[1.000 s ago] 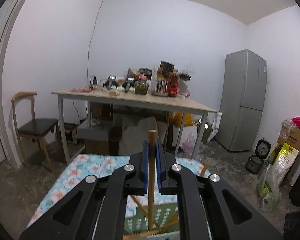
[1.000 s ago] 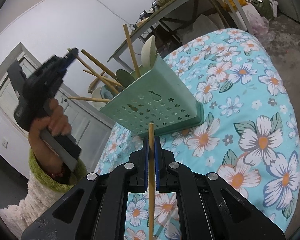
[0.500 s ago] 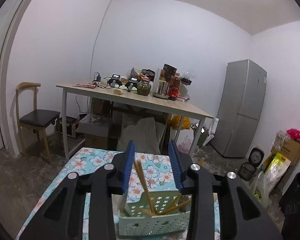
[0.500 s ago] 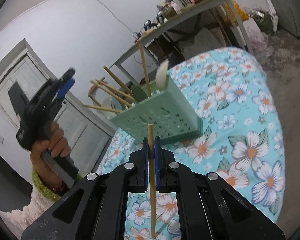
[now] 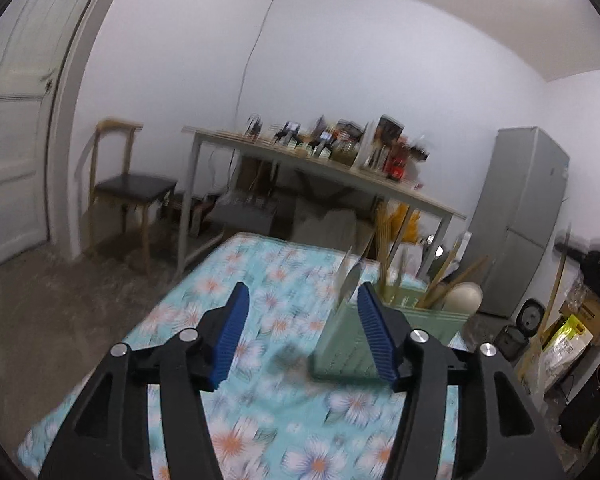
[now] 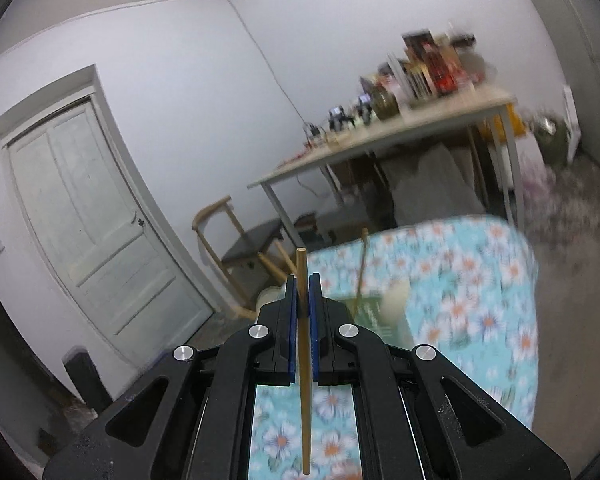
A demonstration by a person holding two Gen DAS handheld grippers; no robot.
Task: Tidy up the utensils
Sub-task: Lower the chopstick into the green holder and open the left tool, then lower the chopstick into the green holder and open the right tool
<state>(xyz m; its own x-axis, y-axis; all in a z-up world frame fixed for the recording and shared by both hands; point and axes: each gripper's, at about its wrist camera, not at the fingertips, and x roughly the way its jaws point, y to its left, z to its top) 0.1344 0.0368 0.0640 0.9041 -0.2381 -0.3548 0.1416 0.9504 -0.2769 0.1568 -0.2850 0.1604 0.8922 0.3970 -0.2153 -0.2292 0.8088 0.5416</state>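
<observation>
The right tool [image 6: 303,288] is clamped on 1 wooden chopstick [image 6: 304,360], its long axis upright, top end poking above the pads. The left tool [image 5: 300,316] is empty, its jaws opening over the floral worktop [image 5: 260,280]. Only the left view clearly shows the green holder [image 5: 342,346] with chopsticks and spoons leaning out; farther back, the fridge [image 5: 516,220].

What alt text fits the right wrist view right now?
The right tool is shut on an upright wooden chopstick above a floral tablecloth. The blurred green holder sits just beyond it, with a door, chair and cluttered table behind.
</observation>
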